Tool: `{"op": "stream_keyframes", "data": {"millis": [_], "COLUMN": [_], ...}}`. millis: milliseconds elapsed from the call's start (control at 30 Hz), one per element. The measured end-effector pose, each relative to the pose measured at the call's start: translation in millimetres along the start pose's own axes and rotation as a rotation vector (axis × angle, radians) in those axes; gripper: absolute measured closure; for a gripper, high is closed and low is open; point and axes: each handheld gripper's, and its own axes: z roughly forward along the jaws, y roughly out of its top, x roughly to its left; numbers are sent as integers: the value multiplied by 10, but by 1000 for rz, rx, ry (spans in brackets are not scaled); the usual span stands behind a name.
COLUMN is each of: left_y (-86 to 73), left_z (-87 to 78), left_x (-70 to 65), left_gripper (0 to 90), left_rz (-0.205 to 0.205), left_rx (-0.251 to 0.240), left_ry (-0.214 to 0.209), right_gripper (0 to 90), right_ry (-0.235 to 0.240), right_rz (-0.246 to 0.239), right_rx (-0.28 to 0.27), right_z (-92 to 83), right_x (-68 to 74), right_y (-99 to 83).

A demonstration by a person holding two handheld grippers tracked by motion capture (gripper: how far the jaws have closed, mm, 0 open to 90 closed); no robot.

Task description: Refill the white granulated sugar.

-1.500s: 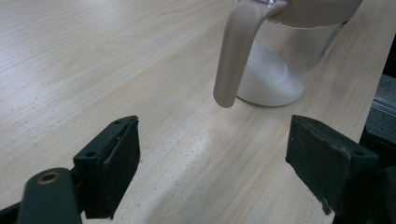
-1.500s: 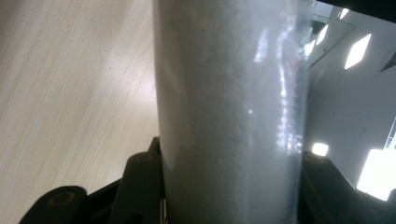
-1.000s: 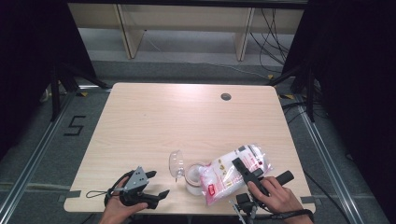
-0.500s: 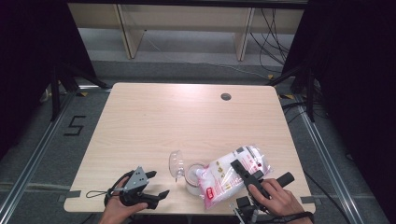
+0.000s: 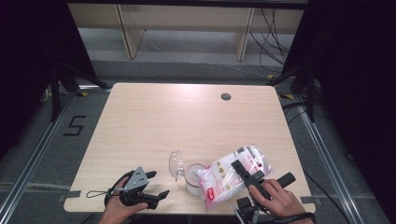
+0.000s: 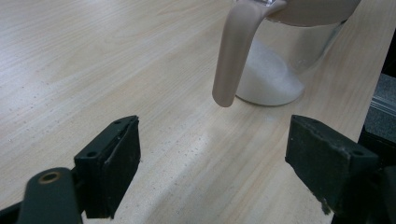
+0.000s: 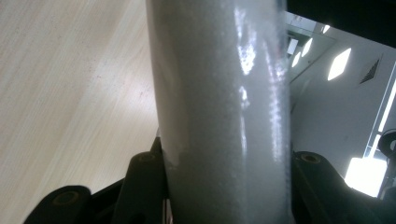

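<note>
On the light wooden table (image 5: 154,121): one clear plastic bag of white granules with a red-and-white label (image 5: 233,175) at 5 o'clock, one clear glass jar holding white granules (image 5: 194,177) and one hinged transparent lid (image 5: 176,163) at 6 o'clock.

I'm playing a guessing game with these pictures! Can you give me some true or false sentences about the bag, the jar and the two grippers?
1. The right gripper squeezes a clear bag of white grains. True.
2. The left gripper holds the jar's handle. False: its jaws stand open and the handle is apart from them.
3. The glass jar already has white grains at its bottom. True.
4. The bag lies flat at the far edge of the table. False: it is tilted over the jar near the person's edge.
</note>
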Motion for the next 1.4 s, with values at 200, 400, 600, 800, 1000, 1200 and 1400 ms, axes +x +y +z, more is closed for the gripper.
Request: {"op": "stream_keyframes", "data": {"millis": [200,400,600,800,1000,1200,1400], "left_y": [0,0,1,0,0,1,1], "left_z": [-3,-1,-1,0,1,0,-1], "left_x": [0,-1,-1,-4,-2,-6,-5], "left_gripper": [176,176,176,177,177,177,177], "left_rz": [1,1,1,1,2,0,0], "left_rx": [0,0,0,2,0,-4,-4], "left_ry": [1,0,0,2,0,-2,-1], "right_gripper": [623,624,628,630,633,636,637], "right_ry": [1,-1,13,14,26,27,27], "right_rz": [7,23,18,23,17,18,27], "right_rx": [0,-1,0,-2,-1,2,-2], "right_z": [5,6,25,25,27,39,46], "right_x": [5,12,29,31,22,39,49], "right_y": [9,10,4,-2,-5,-20,-31]}}
